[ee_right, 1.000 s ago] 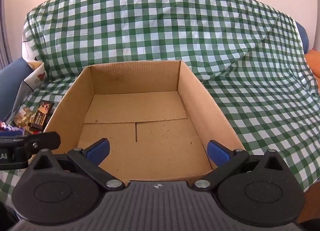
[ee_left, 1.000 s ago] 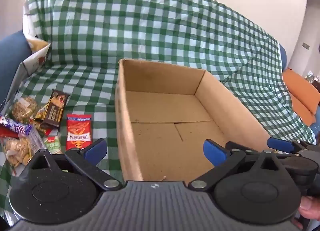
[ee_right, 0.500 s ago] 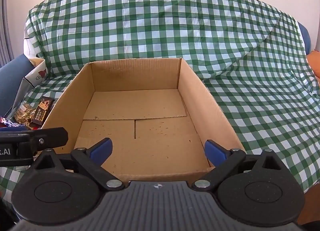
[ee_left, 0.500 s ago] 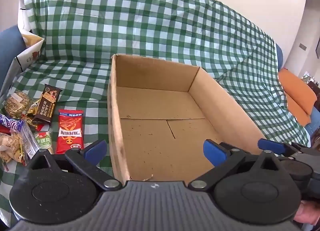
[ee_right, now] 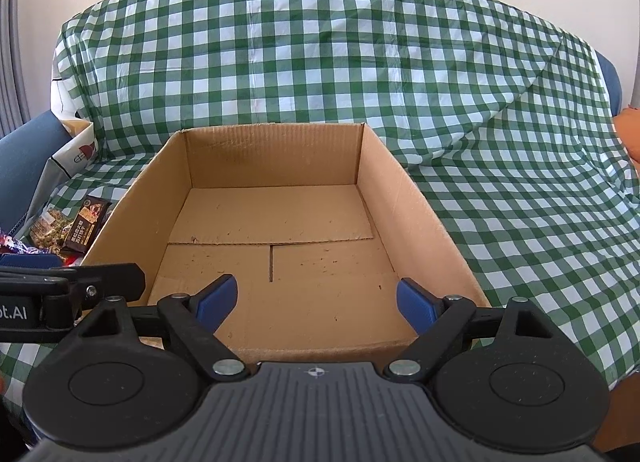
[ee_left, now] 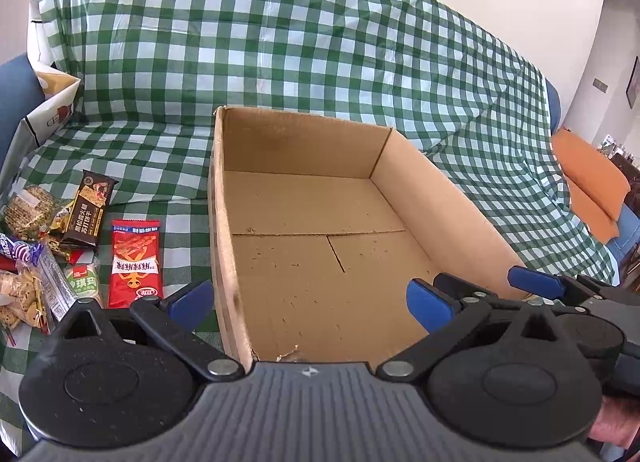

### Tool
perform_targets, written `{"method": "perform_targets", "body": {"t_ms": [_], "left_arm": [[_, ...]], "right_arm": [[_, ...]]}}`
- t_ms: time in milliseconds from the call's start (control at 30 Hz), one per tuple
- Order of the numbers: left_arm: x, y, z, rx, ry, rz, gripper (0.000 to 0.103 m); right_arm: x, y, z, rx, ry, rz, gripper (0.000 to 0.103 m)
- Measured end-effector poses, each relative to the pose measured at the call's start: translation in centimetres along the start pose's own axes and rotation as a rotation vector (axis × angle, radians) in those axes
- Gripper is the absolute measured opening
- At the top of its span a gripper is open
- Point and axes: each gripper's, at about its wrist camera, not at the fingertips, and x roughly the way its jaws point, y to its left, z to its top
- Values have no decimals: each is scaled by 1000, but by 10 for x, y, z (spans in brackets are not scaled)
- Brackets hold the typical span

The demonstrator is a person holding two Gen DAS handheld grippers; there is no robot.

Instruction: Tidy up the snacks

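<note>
Red snack packet (ee_left: 135,264), left view only

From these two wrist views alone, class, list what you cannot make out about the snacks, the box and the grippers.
- Snack pile, left wrist view: cut off by the left edge; count unclear.
- Same pile, right wrist view: mostly hidden behind the cardboard box wall and the left gripper.
- Box's near wall, both views: covered by gripper bodies.
- Small print on the red packet: too small to read.

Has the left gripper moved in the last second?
Yes. The left gripper has slid sideways toward the snacks; the fixed box now sits further right in its view.
</note>
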Motion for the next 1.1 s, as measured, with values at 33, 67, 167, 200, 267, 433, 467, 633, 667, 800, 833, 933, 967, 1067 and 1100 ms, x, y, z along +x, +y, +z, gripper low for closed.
{"method": "perform_targets", "body": {"t_ms": [33,67,167,200,267,433,467,633,667,800,833,933,967,1067,1100], "left_arm": [[0,0,0,-2,1,-1,102],[0,0,-1,0,-2,1,102],[0,-1,-1,0,0,0,102],[0,-1,-1,1,1,-1,102],[1,-2,-1,4,1,-4,102],[0,-2,-1,3,-4,-11,102],[0,-3,-2,2,-5,-13,102],[-1,-4,-3,3,-5,-31,102],[-1,-4,-3,4,-6,-32,102],[-2,-4,-3,3,-7,-39,102],[-2,-4,-3,2,-9,-41,101],[-4,-5,-1,5,-17,-48,96],[-5,-5,-1,5,-19,-51,93],[-9,-3,-1,4,-20,-60,81],[-10,-1,-1,2,-22,-63,78]], "right_arm": [[0,0,0,0,-6,-1,88],[-1,1,0,-1,-11,-2,88],[-1,2,-1,-5,-28,-11,88],[-2,2,-1,-9,-35,-19,88],[-2,3,-1,-14,-47,-33,88],[-3,2,0,-2,-52,-28,88],[-3,2,0,-1,-50,-26,88],[-4,3,0,13,-37,-15,88],[-4,3,1,10,-39,-16,88],[-5,5,0,0,-41,-20,88],[-5,5,0,-2,-41,-20,88],[-5,7,-1,-13,-42,-24,88],[-6,7,-2,-17,-44,-24,88],[-8,12,-2,-28,-54,-8,82],[-9,14,-2,-33,-61,-2,77]]}}
